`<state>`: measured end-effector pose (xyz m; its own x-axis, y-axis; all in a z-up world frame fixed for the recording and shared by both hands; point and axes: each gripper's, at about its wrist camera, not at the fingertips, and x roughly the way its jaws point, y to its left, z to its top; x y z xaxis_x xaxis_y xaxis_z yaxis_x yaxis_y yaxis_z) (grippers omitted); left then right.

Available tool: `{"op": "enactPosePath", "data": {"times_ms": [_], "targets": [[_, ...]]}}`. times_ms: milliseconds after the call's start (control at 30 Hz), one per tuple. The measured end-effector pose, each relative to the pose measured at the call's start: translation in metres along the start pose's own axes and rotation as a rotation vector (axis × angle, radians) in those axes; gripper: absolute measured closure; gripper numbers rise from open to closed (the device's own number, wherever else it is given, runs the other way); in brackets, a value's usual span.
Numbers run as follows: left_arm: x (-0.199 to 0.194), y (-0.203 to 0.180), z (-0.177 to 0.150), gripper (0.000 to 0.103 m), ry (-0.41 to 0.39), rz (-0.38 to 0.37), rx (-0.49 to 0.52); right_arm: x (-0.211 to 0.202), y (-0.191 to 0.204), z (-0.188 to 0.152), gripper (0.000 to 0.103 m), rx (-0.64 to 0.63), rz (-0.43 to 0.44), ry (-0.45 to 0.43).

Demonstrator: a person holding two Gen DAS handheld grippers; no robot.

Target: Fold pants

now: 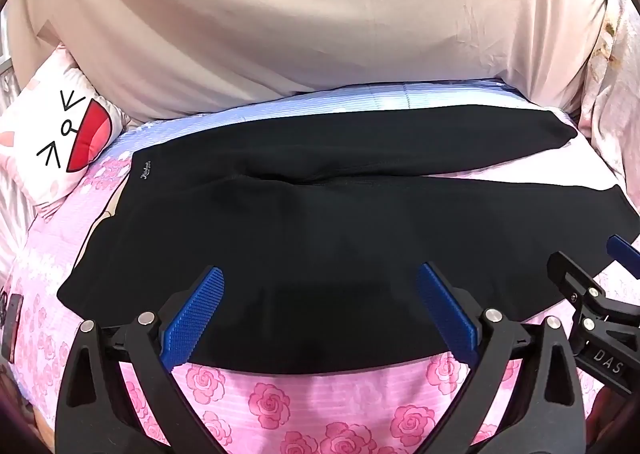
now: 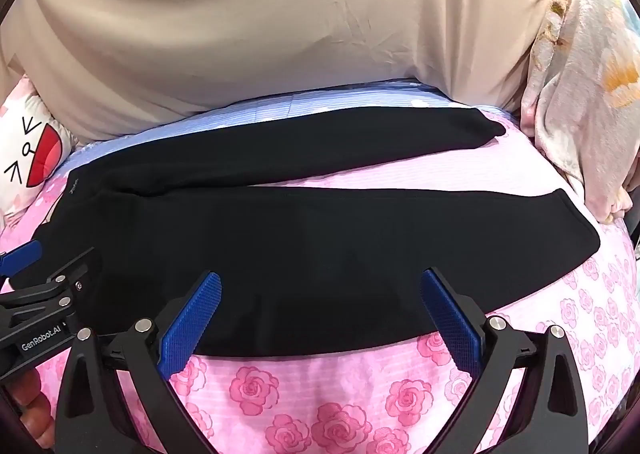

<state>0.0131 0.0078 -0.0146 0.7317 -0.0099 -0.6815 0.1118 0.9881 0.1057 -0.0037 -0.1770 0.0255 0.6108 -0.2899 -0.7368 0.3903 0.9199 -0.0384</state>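
Black pants (image 1: pixel 312 222) lie flat on a pink rose-print bed cover (image 1: pixel 280 402), waistband to the left, both legs stretching right and spread apart in a V. My left gripper (image 1: pixel 320 274) hovers open over the near edge of the seat, blue pads (image 1: pixel 200 310) wide apart with nothing held. In the right wrist view the same pants (image 2: pixel 320 246) show, and my right gripper (image 2: pixel 320 278) is open above the near leg's lower edge. Each gripper appears at the side of the other's view: the right one (image 1: pixel 616 250) and the left one (image 2: pixel 20 254).
A beige sheet (image 1: pixel 320 34) rises behind the bed. A white cartoon pillow (image 1: pixel 60 134) sits at the far left. A pale floral blanket (image 2: pixel 580 94) is bunched at the right. A lilac striped band of cover (image 1: pixel 320 102) runs along the far side.
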Motion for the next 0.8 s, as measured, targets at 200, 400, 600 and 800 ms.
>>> {"op": "enactPosePath", "data": {"times_ms": [200, 400, 600, 800], "targets": [[-0.0004, 0.0003, 0.0019, 0.008, 0.004, -0.001, 0.0, 0.0011, 0.0009, -0.0001, 0.005, 0.0, -0.001, -0.003], [0.0005, 0.0009, 0.0023, 0.008, 0.008, 0.004, -0.003, 0.0003, 0.0022, -0.0006, 0.005, -0.001, 0.001, -0.003], [0.0013, 0.0014, 0.0019, 0.007, 0.009, 0.006, -0.002, 0.0007, 0.0026, -0.0015, 0.005, 0.002, 0.0, -0.001], [0.0032, 0.0007, 0.0022, 0.007, 0.012, 0.007, 0.003, 0.0008, 0.0037, -0.0024, 0.005, 0.002, -0.002, -0.002]]}}
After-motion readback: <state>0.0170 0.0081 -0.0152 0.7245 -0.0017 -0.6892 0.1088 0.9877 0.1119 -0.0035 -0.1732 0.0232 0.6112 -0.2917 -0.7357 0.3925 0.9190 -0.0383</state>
